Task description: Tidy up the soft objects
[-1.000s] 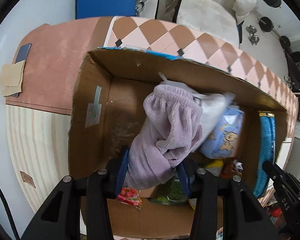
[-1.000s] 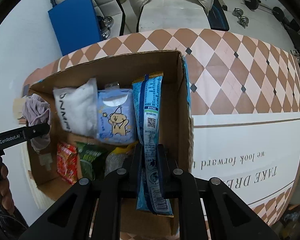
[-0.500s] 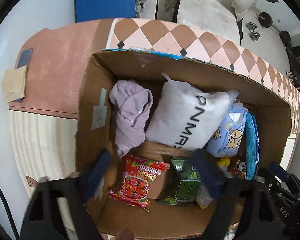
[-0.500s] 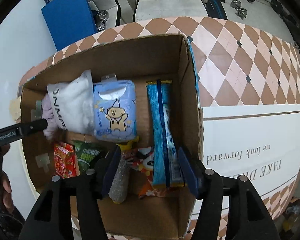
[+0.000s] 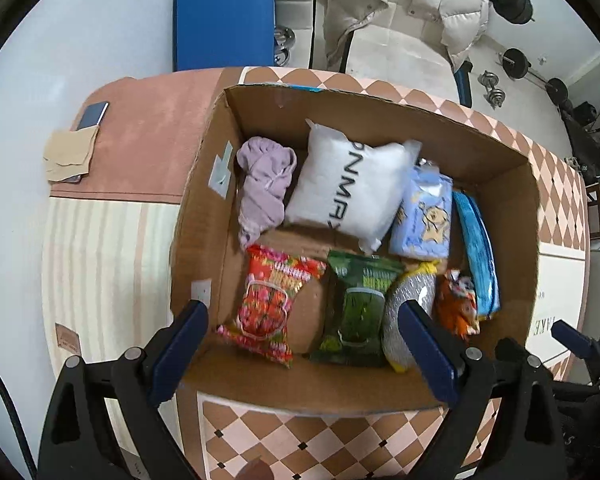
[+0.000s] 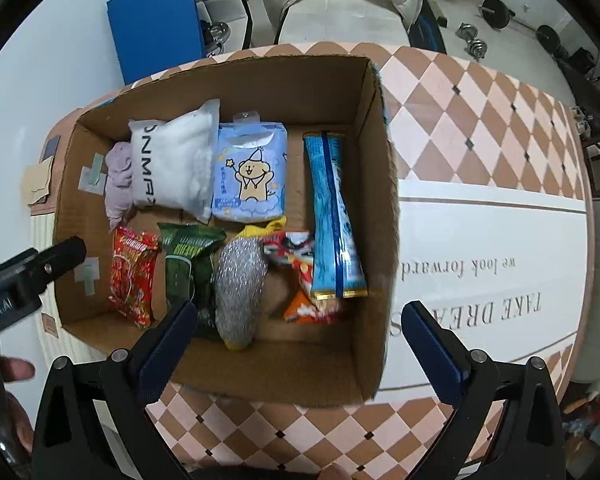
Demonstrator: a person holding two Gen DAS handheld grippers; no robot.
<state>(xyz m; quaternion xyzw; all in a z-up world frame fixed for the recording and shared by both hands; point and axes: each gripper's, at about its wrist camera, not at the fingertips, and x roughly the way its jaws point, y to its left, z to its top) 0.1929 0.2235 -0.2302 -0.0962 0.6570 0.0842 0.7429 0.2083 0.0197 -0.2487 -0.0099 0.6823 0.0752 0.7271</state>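
**boxfan:** So how far along is this tidy-up? Looks nearly done to me. The cardboard box (image 6: 384,184) sits on the desk (image 6: 480,120) and everything soft I can spot is inside it. Along the far wall: lilac towel (image 5: 262,190) in the far-left corner, white pillow pack (image 5: 348,188) touching it, then the blue tissue pack (image 6: 252,176). The long blue packet (image 6: 332,216) lies flat along the right wall.

**tidy_tom:** Agreed. Near row is the red snack bag (image 5: 270,304), green packet (image 5: 358,308), silver scrubber (image 6: 240,280) and an orange wrapper (image 6: 304,280), side by side and partly overlapping. Both tools are empty: the left hand-held gripper (image 5: 308,344) hangs above the near-left edge of the box with its jaws spread wide, and the right hand-held gripper (image 6: 300,340) is just as wide over the near-right edge. Nothing is in either one.

**boxfan:** What's left, then?

**tidy_tom:** Not much, I'd guess. Outside the box I only see a beige cloth (image 5: 70,154) at the far-left corner of the desk with a phone (image 5: 93,115) by it. Hard to tell through the fisheye whether that cloth counts as part of the job. If it does, that's one more pick. Otherwise maybe straightening the orange wrapper, which looks crumpled under the blue packet's end.
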